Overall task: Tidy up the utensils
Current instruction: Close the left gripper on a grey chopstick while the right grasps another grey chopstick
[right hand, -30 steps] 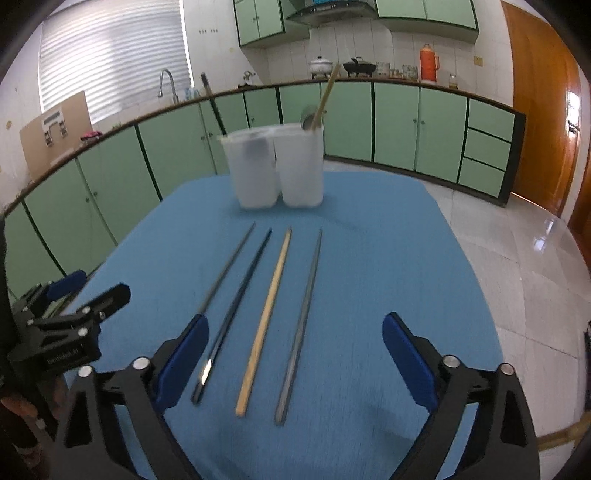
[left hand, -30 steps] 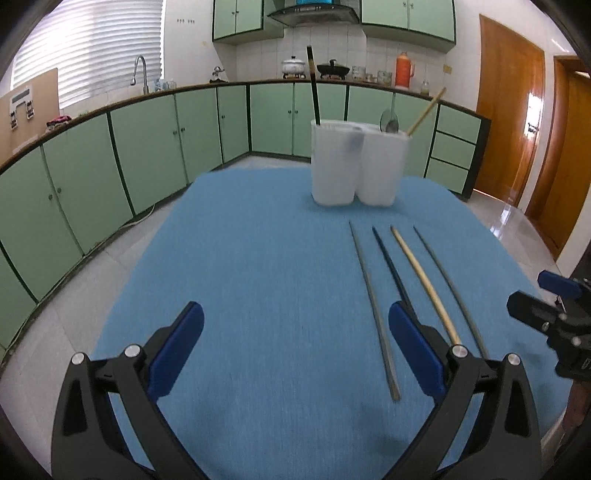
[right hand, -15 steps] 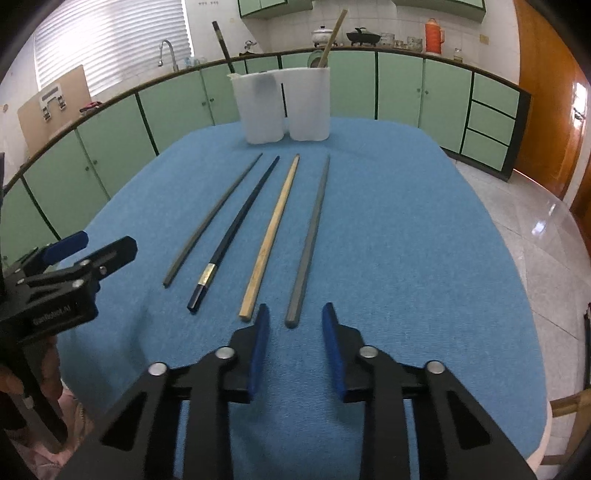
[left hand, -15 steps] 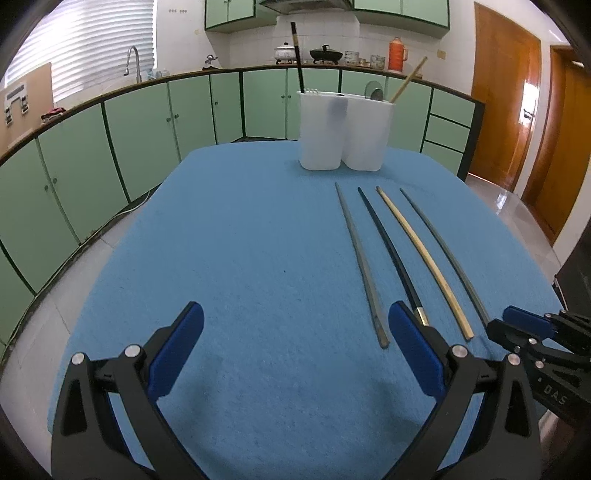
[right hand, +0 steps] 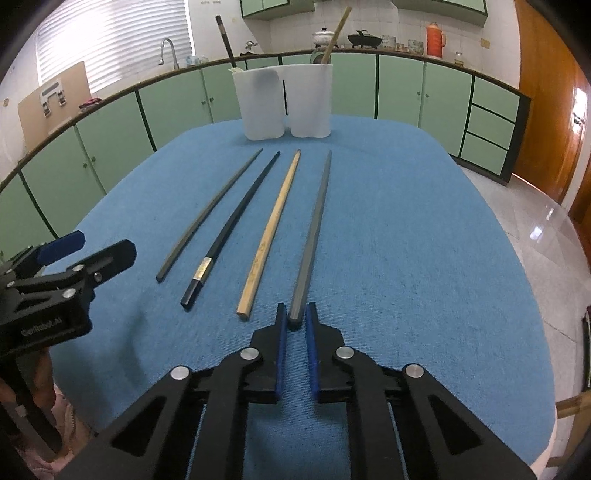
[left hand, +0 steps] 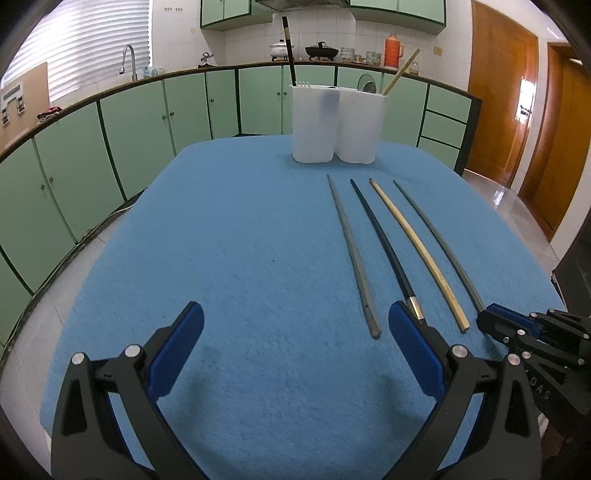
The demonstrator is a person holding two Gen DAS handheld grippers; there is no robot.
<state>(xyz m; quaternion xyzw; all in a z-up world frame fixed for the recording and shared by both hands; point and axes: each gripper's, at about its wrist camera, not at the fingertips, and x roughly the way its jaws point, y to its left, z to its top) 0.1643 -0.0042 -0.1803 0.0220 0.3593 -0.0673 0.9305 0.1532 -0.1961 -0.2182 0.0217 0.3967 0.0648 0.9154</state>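
Several chopsticks lie side by side on the blue table [right hand: 406,240]: a grey one [right hand: 210,210], a black one [right hand: 236,221], a bamboo one [right hand: 271,229] and a second grey one [right hand: 314,229]. My right gripper [right hand: 295,319] is shut on the near end of that rightmost grey chopstick, which rests on the cloth. My left gripper [left hand: 295,332] is open and empty over the cloth, left of the chopsticks; in its view they show from grey [left hand: 351,243] to grey [left hand: 436,240]. A white two-compartment holder [left hand: 336,123] with utensils stands at the far edge.
The holder [right hand: 286,103] holds a black chopstick [right hand: 225,40] on the left and a bamboo one with a spoon [right hand: 334,33] on the right. Green cabinets ring the table. The table edge is near on the right.
My right gripper has moved forward and closed from wide open onto the end of the rightmost grey chopstick. My left gripper stays open and has hardly moved.
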